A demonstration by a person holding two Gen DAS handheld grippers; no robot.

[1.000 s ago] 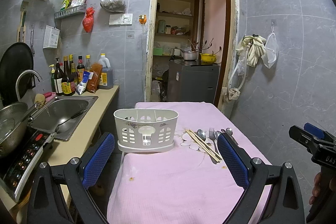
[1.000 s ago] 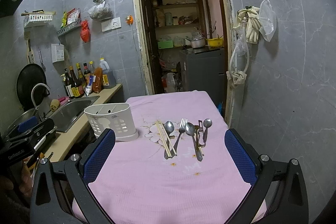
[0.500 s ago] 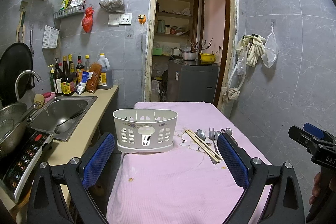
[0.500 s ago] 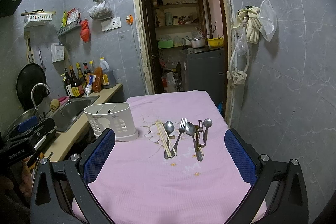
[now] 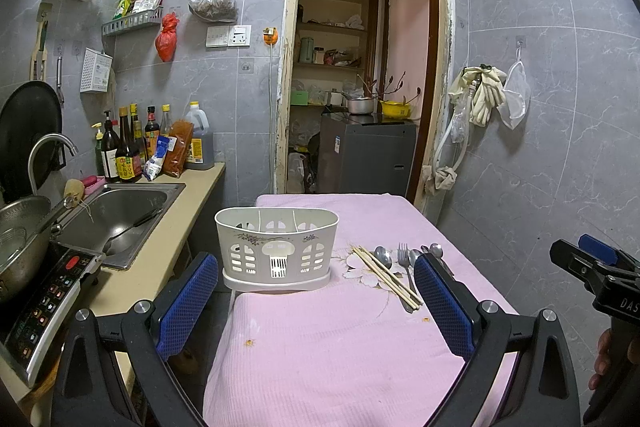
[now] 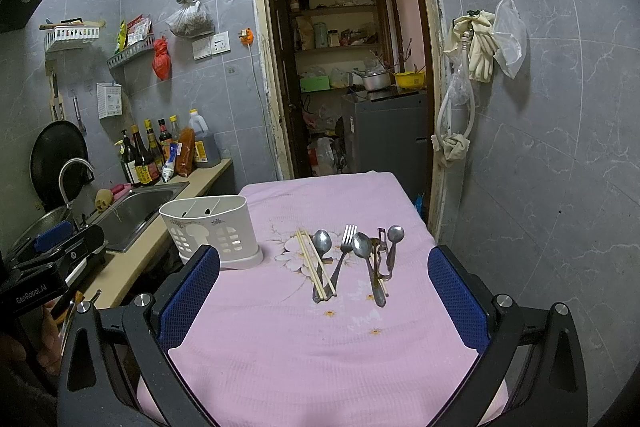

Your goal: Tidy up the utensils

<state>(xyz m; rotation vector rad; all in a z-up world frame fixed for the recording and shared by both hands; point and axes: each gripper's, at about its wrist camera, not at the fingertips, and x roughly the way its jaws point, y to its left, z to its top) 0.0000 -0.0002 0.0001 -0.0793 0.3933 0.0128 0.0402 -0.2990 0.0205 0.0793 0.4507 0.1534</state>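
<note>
Left wrist view: the left gripper [image 5: 316, 297] hangs over the near end of the pink cloth-covered table [image 5: 328, 343], its blue-padded fingers [image 5: 186, 301] spread wide with nothing between them. Just beyond, at the table's left edge, stands the white perforated plastic utensil basket [image 5: 277, 245], upright. To its right lie the pale wooden chopsticks [image 5: 386, 277], a steel spoon [image 5: 384, 257] and a steel fork [image 5: 404, 257], partly hidden behind the right finger. On the far right edge, the right gripper [image 5: 592, 271] shows side-on.

Right wrist view: the right gripper [image 6: 324, 297] is gaping too, empty, above the near table. The utensils lie in a row mid-table, well apart from it: chopsticks [image 6: 316, 267], spoon [image 6: 321, 245], fork [image 6: 344, 253], a second larger steel spoon [image 6: 366, 259], a metal peeler [image 6: 383, 253] and a small steel spoon [image 6: 394, 243]. The basket [image 6: 214, 229] sits left of them, beside the steel sink [image 6: 132, 209].
</note>
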